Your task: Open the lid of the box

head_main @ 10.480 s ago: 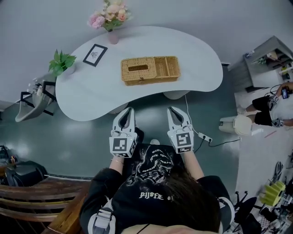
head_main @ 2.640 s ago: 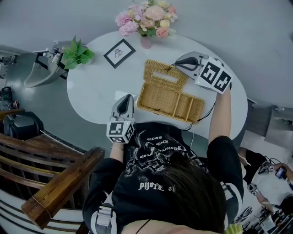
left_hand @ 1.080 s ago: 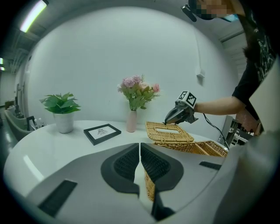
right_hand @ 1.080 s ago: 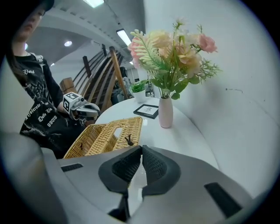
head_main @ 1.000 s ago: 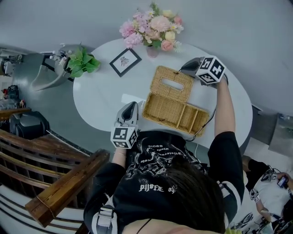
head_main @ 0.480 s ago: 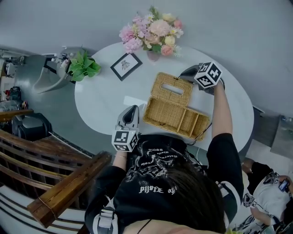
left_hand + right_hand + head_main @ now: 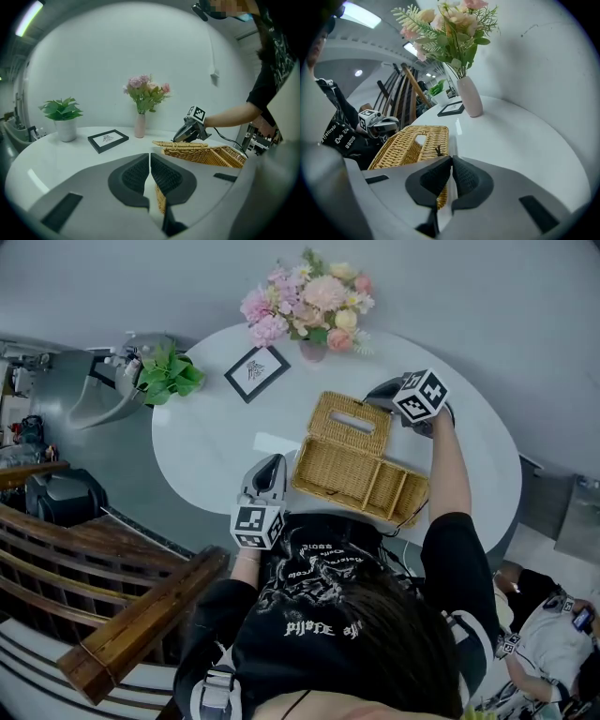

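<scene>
The wicker box (image 7: 361, 482) stands open on the white table (image 7: 206, 446), its compartments showing. Its lid (image 7: 352, 423) with an oval slot is folded back toward the flowers and lies about level. My right gripper (image 7: 370, 395) is at the lid's far edge, shut; in the right gripper view its tips (image 7: 452, 159) sit just beside the lid's (image 7: 417, 145) small loop, nothing visibly between them. My left gripper (image 7: 267, 465) is shut and hovers by the box's near left corner (image 7: 161, 199). From the left gripper view, the right gripper (image 7: 180, 137) touches the lid (image 7: 180, 144).
A pink vase of flowers (image 7: 314, 310), a black picture frame (image 7: 256, 369) and a potted plant (image 7: 169, 371) stand at the table's back. A wooden railing (image 7: 122, 634) runs at the lower left. A cable hangs off the table near the box's right end.
The lid, closed at first, has been swung open by my right gripper and laid back. Over the last second it settled slightly; the left gripper barely moved.
</scene>
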`<act>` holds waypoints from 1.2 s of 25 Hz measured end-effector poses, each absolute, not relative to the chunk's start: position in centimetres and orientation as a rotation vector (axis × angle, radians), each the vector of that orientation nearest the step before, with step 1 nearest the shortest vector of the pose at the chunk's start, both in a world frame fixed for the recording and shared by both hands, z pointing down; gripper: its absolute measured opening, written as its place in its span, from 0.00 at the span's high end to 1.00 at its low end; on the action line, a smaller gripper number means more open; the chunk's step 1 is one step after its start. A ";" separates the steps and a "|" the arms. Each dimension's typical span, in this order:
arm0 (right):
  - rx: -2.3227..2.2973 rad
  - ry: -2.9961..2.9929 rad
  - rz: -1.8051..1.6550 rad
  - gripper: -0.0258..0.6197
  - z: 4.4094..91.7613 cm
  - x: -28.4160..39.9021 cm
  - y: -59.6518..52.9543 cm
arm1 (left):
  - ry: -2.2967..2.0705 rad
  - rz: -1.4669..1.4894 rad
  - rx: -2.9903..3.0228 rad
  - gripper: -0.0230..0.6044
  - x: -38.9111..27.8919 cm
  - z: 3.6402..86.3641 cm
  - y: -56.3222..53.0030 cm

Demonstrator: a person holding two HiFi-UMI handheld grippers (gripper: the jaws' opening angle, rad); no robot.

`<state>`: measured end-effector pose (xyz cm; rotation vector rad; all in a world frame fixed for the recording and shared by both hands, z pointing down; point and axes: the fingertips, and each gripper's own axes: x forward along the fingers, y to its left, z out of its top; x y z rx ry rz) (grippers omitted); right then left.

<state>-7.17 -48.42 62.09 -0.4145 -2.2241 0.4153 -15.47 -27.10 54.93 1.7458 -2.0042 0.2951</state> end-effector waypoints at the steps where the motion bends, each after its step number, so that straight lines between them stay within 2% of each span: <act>1: -0.415 -2.228 0.423 0.90 62.1 -7.2 -48.3 | -2.004 0.297 1.746 0.92 -15.4 55.0 -27.1; 6: -0.359 -2.280 0.442 0.90 61.6 -7.5 -49.2 | -2.022 0.290 1.735 0.92 -15.8 55.0 -27.2; 9: -0.285 -2.340 0.449 0.80 60.5 -7.6 -50.4 | -2.027 0.280 1.739 0.92 -15.7 55.0 -27.3; 19: 0.003 -2.638 0.196 0.83 51.5 -6.9 -50.0 | -2.013 0.142 1.808 0.92 -15.7 53.4 -26.4; 30: 0.455 -2.721 -0.025 0.82 44.8 -4.6 -43.8 | -1.929 0.073 1.969 0.92 -16.6 50.6 -25.7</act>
